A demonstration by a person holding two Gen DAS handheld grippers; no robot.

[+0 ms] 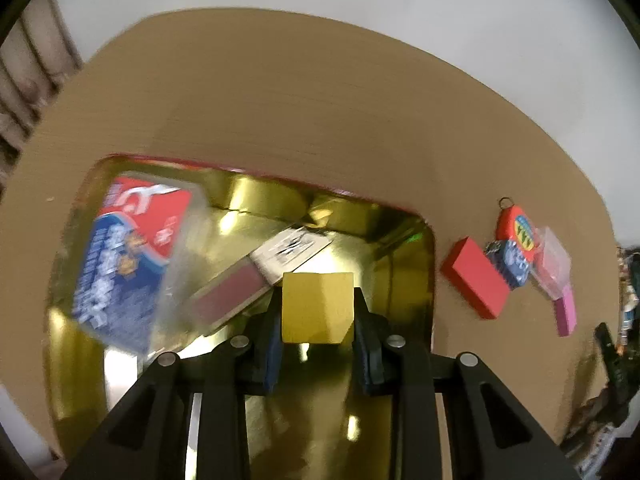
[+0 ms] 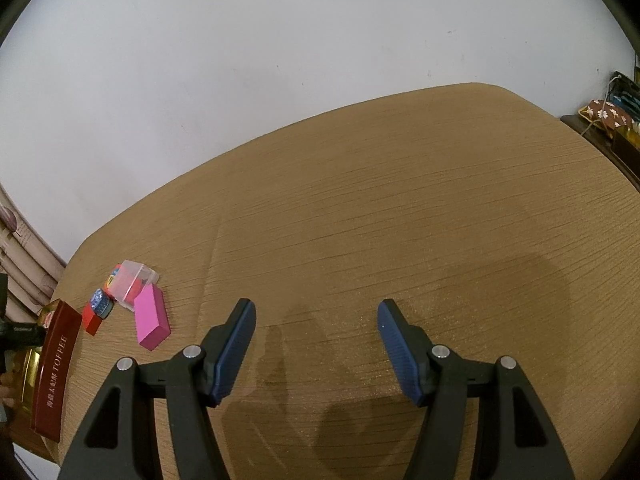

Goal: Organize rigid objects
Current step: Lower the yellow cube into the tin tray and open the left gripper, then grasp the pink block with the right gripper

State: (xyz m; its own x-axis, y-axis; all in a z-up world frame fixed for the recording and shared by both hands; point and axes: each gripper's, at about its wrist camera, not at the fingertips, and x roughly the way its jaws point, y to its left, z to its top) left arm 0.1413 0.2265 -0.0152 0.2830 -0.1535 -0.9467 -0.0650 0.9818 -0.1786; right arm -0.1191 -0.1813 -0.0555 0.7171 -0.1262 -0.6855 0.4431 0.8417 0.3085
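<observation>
Toffee tin (image 1: 400, 216) — gold-lined, red-walled, rectangular — sits at the desk's (image 2: 360, 200) left edge, and we judge it to be the collecting place, since a red-and-blue printed packet (image 1: 128, 264) and a long flat maroon-faced box (image 1: 236, 292) already lie inside. Our left gripper (image 1: 318, 320) is clamped on a small yellow wooden cube (image 1: 318, 308), held above the tin's open interior, presumably so it can be set down among them. The right gripper (image 2: 316, 344) hangs over bare desk with its jaws wide and nothing between them — free, we think, for the next pick. Just beside the tin's right wall wait a red rectangular block (image 1: 476, 278), a pink rectangular block (image 2: 150, 322), a clear plastic box (image 2: 134, 282) and a round blue tape-like thing (image 2: 101, 302), clustered together.
</observation>
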